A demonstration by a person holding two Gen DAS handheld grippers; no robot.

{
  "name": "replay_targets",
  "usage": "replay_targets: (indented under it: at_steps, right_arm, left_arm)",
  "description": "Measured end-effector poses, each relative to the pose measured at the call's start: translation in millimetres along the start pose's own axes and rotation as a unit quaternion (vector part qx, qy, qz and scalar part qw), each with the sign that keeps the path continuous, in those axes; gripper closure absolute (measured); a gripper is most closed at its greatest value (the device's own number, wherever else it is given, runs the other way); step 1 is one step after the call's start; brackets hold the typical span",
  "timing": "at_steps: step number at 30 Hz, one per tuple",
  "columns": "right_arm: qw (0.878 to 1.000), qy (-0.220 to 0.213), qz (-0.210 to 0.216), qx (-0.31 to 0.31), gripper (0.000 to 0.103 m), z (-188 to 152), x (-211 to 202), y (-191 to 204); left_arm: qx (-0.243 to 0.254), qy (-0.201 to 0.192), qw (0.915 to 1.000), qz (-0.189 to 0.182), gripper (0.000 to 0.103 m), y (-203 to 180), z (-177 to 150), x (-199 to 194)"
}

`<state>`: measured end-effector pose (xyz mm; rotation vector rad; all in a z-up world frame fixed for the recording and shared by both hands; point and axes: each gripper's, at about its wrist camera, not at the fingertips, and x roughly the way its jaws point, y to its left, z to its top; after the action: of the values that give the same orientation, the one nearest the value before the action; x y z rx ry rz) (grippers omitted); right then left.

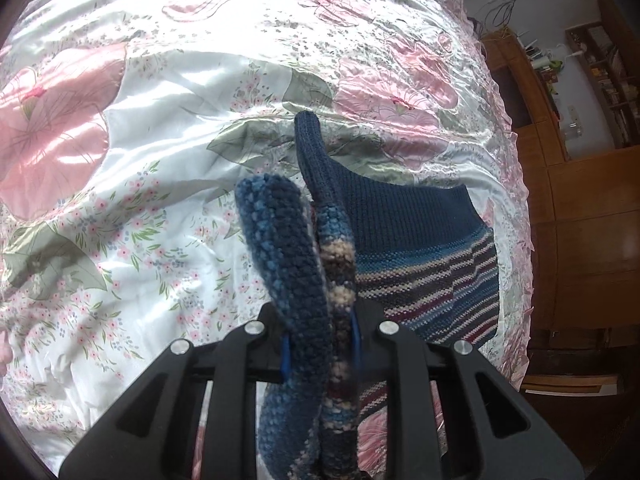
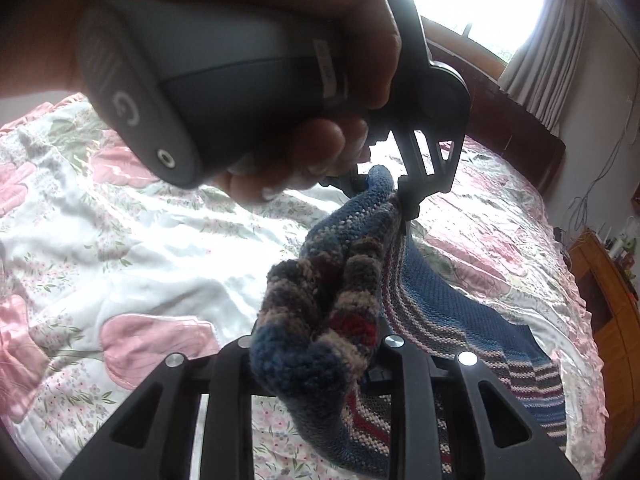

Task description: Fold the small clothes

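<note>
A small knitted garment [image 1: 408, 220], dark blue with blue, cream and maroon stripes, is lifted above the bed. My left gripper [image 1: 320, 344] is shut on a bunched edge of it, and the rest trails down to the right. In the right wrist view my right gripper [image 2: 316, 344] is shut on another bunched part of the same garment [image 2: 332, 264]. Just beyond it, a hand [image 2: 304, 152] holds the left gripper [image 2: 400, 196], which pinches the garment's upper tip. The two grippers are close together, and the cloth hides most of both fingers.
A shiny floral bedspread [image 1: 160, 120] in white and pink covers the bed [image 2: 120, 220] below. Wooden cabinets and shelves [image 1: 580, 240] stand past the bed's right edge. A dark headboard [image 2: 512, 128], a bright window [image 2: 480, 0] and a curtain [image 2: 552, 40] lie beyond.
</note>
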<state>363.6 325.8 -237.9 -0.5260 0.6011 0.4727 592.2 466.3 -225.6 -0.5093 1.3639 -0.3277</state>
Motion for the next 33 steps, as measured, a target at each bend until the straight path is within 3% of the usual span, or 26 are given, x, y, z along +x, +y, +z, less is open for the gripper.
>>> replay_targets:
  at_steps: [16, 33]
  right_arm:
    - [0.998, -0.022, -0.013, 0.052, 0.081, -1.8, -45.6, -66.8]
    - [0.994, -0.025, -0.030, 0.098, 0.082, -26.9, -67.8, -146.4]
  left_arm:
    - [0.039, -0.008, 0.9988, 0.029, 0.084, -95.1, 5.8, -9.6]
    - [0.062, 0.001, 0.9965, 0.056, 0.084, -176.9, 12.7, 26.2]
